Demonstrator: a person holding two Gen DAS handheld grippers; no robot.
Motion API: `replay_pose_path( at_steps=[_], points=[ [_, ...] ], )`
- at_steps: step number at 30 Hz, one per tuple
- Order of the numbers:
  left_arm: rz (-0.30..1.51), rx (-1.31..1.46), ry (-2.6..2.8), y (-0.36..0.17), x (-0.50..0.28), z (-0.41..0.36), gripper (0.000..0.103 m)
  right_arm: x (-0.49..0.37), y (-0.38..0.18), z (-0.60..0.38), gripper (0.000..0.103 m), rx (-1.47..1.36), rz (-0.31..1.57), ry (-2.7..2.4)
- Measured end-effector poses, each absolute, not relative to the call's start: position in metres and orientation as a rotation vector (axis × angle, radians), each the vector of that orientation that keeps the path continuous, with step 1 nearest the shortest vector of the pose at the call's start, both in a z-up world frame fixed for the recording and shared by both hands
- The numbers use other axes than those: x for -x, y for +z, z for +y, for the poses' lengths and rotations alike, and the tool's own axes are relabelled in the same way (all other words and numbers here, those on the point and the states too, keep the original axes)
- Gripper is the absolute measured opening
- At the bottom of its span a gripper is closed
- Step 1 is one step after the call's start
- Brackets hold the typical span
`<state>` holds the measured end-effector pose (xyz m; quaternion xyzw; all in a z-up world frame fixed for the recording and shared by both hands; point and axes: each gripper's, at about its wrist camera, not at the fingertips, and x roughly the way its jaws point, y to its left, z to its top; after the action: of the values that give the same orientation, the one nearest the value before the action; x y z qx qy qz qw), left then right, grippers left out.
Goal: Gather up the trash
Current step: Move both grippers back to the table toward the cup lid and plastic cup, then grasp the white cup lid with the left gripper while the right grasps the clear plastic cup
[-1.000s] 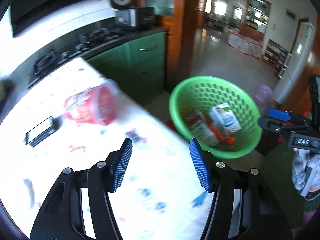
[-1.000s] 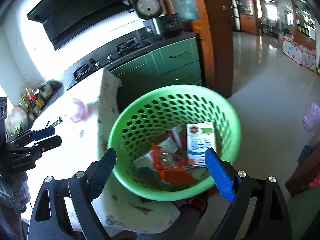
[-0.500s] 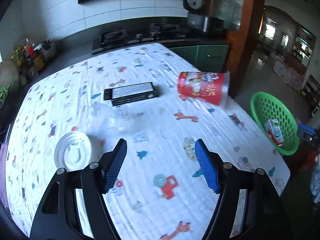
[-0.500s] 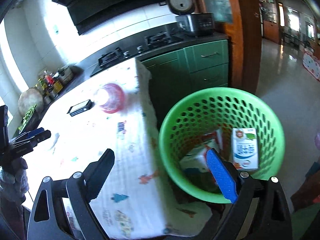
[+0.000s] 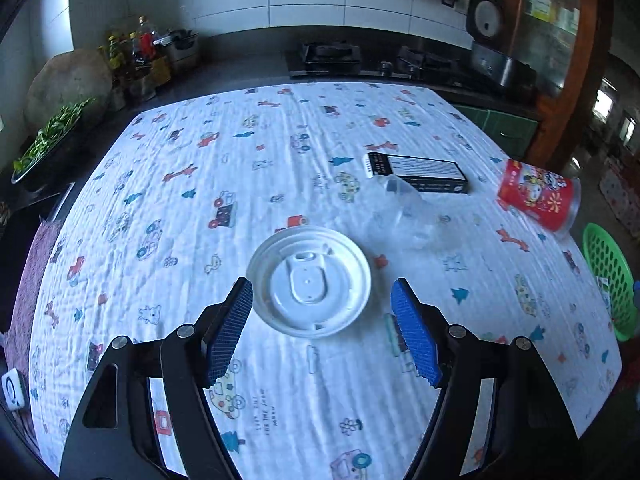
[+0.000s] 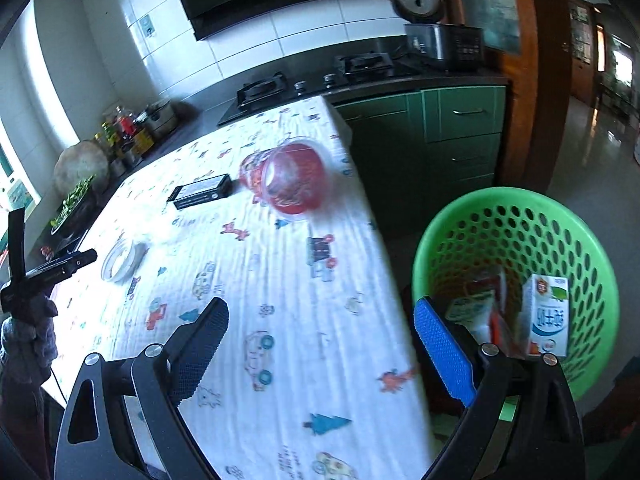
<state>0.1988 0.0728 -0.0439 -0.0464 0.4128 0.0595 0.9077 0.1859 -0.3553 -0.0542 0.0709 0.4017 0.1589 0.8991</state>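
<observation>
A white plastic lid point(image 5: 309, 281) lies flat on the patterned tablecloth point(image 5: 200, 168), just ahead of my open, empty left gripper point(image 5: 322, 300). Beyond it lie a crumpled clear wrapper point(image 5: 404, 216), a black box point(image 5: 416, 172) and a red cup point(image 5: 538, 198) on its side. My right gripper point(image 6: 320, 328) is open and empty over the table's right edge. The green basket point(image 6: 520, 208) stands on the floor beside it, with a milk carton point(image 6: 547, 316) and wrappers inside. The right wrist view also shows the lid point(image 6: 120, 259), the box point(image 6: 202, 197) and the red cup point(image 6: 292, 178).
A counter with a gas hob point(image 5: 332, 58), a rice cooker point(image 6: 440, 36) and jars point(image 5: 136, 56) runs behind the table. Green cabinets point(image 6: 460, 136) stand past the table's far corner. A dish of greens point(image 5: 48, 136) sits at the left. The left gripper point(image 6: 48, 272) shows in the right wrist view.
My left gripper has swung away from the basket and over the table, coming close to the white lid. My right gripper has shifted left, so the table fills more of its view.
</observation>
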Motion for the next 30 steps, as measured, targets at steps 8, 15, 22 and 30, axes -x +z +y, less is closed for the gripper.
replay_pose_path(
  at_steps=[8, 15, 22, 30],
  points=[
    [0.904, 0.19, 0.134, -0.068, -0.219, 0.111, 0.065, -0.202, -0.051, -0.31, 0.091, -0.109, 0.85, 0.42],
    [0.954, 0.26, 0.078, -0.089, -0.233, 0.126, 0.054, -0.211, -0.045, -0.26, 0.091, -0.025, 0.846, 0.504],
    [0.979, 0.301, 0.038, -0.101, -0.235, 0.136, 0.034, -0.224, -0.046, -0.214, 0.091, 0.034, 0.853, 0.584],
    [0.98, 0.316, 0.018, -0.102, -0.232, 0.139, 0.006, -0.247, -0.053, -0.164, 0.091, 0.069, 0.878, 0.674]
  ],
)
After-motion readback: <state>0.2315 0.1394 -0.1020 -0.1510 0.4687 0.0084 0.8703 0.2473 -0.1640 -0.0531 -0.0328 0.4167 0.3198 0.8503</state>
